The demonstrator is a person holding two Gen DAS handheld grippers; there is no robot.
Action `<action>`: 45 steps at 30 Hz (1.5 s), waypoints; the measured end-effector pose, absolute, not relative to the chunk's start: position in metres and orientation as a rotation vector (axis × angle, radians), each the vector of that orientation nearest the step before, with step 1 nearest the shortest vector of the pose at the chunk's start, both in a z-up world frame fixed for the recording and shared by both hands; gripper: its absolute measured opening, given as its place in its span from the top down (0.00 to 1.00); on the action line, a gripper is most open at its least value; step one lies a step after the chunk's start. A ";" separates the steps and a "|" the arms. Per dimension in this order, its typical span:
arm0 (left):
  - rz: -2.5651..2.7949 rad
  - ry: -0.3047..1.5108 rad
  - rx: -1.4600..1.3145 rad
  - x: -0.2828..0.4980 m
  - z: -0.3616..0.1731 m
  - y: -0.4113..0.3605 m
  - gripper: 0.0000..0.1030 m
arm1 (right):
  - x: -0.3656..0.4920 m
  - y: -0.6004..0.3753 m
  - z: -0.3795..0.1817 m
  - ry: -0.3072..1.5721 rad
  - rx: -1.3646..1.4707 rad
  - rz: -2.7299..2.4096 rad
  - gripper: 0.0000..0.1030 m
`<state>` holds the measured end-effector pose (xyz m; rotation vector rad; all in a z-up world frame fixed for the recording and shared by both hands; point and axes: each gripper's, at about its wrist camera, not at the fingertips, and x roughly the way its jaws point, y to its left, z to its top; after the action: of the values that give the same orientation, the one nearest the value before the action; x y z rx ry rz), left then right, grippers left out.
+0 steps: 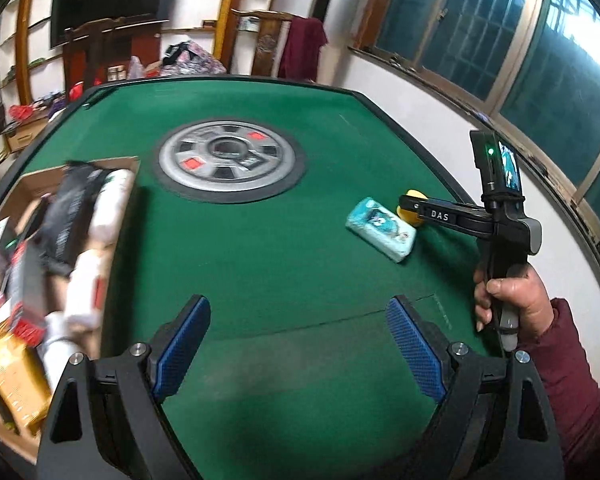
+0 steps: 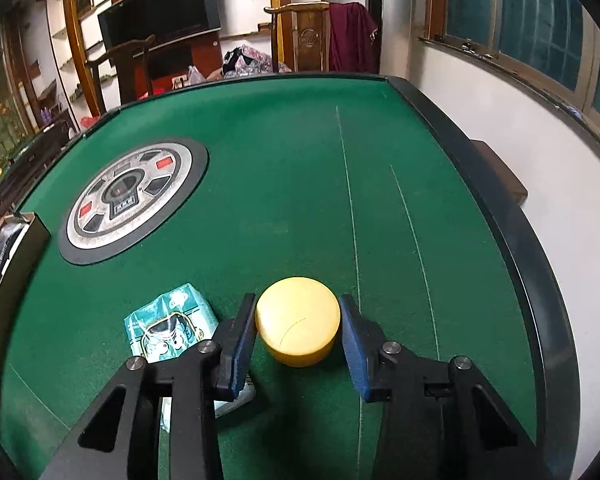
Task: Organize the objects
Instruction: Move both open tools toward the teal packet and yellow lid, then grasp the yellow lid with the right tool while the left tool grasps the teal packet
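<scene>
Yellow puck [image 2: 298, 326]: round, flat-topped, standing on the green tabletop [image 2: 268, 200] between the blue pads of my right claw [image 2: 298, 334]. The jaws stand spread to either side of it; the left pad sits right against its edge (contact uncertain), the right pad just clear, so nothing is gripped.

Tissue pack [image 2: 172, 322]: teal wrapper with a cartoon face, lying flat just left of the puck, partly under my right claw's left finger. From the left wrist view the same pack [image 1: 382, 229] lies just beside the puck [image 1: 408, 210], with my right claw reaching in over them.

Cardboard box [image 1: 40, 178]: at the left edge of the tabletop, open-topped and crowded. Contents (blurred): a dark packet [image 1: 70, 216], white tubes or bottles [image 1: 104, 216], red-and-white cartons, an orange-brown package [image 1: 14, 380] at the near end.

Left claw [image 1: 298, 344]: released, jaws wide apart, holding nothing, poised over bare felt near the box.

Round silver control dial [image 1: 228, 160]: set into the tabletop's centre, well apart from puck and pack.
</scene>
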<state>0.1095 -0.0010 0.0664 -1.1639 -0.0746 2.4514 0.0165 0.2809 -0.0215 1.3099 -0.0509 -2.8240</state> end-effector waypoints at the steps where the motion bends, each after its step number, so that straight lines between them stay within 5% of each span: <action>1: 2.446 -0.070 -1.166 0.106 0.066 0.006 0.13 | 0.017 0.284 -0.021 -0.064 1.306 -2.835 0.58; 16: 2.439 -0.098 -1.363 0.023 0.017 0.128 0.14 | 0.022 0.362 -0.017 -0.495 1.351 -2.942 0.58; 31: 2.438 0.183 -1.306 0.016 0.000 0.171 0.01 | 0.021 0.359 -0.019 -0.443 1.377 -2.951 0.55; 32: 2.424 0.215 -1.289 0.019 0.000 0.174 0.11 | 0.021 0.357 -0.019 -0.438 1.377 -2.954 0.55; 35: 2.391 0.283 -1.209 0.029 0.006 0.181 0.76 | 0.020 0.355 -0.020 -0.425 1.383 -2.958 0.55; 36: 2.376 0.283 -1.212 0.030 0.007 0.182 0.87 | 0.019 0.355 -0.021 -0.424 1.387 -2.957 0.54; 45: 2.352 0.158 -1.197 0.037 0.024 0.152 0.90 | 0.019 0.355 -0.023 -0.421 1.387 -2.957 0.55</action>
<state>0.0367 0.1519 0.0244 -1.1974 0.1583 2.3522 0.0189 0.3550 -0.0235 1.3873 -0.4209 -2.9571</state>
